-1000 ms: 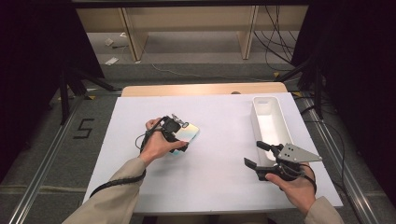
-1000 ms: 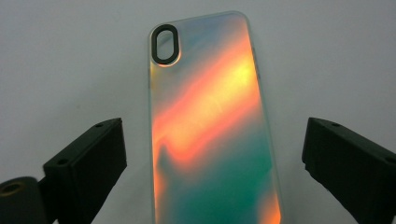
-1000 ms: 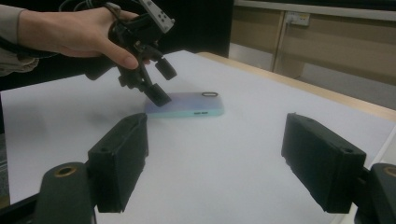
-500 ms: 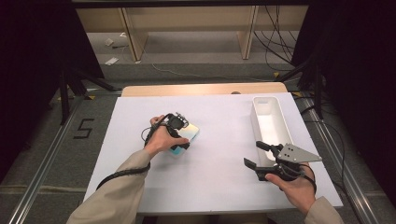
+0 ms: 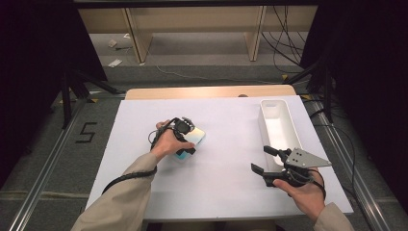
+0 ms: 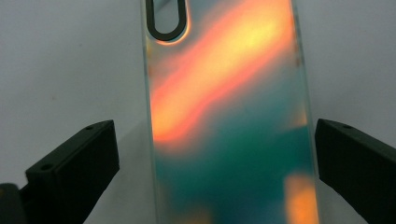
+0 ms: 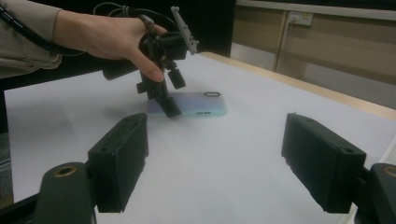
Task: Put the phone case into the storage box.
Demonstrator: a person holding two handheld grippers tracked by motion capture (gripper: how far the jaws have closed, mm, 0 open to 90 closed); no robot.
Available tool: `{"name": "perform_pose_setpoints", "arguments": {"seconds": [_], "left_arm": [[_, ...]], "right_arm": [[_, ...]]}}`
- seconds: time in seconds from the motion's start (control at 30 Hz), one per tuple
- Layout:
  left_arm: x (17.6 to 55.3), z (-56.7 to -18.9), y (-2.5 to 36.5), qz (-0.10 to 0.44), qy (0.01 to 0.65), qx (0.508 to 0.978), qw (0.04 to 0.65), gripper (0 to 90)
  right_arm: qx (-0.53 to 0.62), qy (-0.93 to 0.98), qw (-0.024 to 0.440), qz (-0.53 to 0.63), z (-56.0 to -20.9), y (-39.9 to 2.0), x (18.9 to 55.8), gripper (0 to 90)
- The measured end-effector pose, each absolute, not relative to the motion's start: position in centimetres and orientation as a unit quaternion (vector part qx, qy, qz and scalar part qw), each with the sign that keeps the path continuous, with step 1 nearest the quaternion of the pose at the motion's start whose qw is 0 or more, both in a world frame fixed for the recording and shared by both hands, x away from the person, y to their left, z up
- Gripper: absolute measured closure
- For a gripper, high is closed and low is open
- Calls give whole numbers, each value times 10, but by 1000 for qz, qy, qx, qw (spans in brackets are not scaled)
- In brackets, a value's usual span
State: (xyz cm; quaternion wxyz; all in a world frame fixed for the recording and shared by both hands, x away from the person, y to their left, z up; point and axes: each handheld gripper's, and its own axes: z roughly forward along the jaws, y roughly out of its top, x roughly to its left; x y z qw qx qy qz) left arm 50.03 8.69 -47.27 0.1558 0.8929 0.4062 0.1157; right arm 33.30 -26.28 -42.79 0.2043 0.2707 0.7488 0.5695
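Observation:
An iridescent phone case [image 5: 196, 136] lies flat on the white table sheet [image 5: 226, 187], left of centre. My left gripper [image 5: 186, 144] points down over its near end. In the left gripper view the case [image 6: 229, 116] runs between the two black jaws of that gripper [image 6: 217, 154]; there is a gap on the left side, and the right jaw stands at the case's edge. The jaws are open. My right gripper [image 5: 263, 160] hovers near the front right, open with nothing between its jaws [image 7: 224, 158]. From there the case [image 7: 196, 105] lies farther off under the other hand.
A long white tray [image 5: 262, 120] stands at the right side of the sheet, just beyond my right gripper. A wooden table edge [image 5: 207, 92] runs along the back. Shelving legs and cables are on the floor behind.
My left gripper has shifted slightly right and sunk closer onto the phone case. The right gripper has kept still.

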Motion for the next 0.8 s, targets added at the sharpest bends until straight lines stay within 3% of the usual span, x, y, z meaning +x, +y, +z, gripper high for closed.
{"name": "perform_pose_setpoints", "arguments": {"seconds": [0.8], "left_arm": [[505,-471,87,69,422,891,154,133]], "right_arm": [[268,752,201,567,-429,-262,333,236]]}}
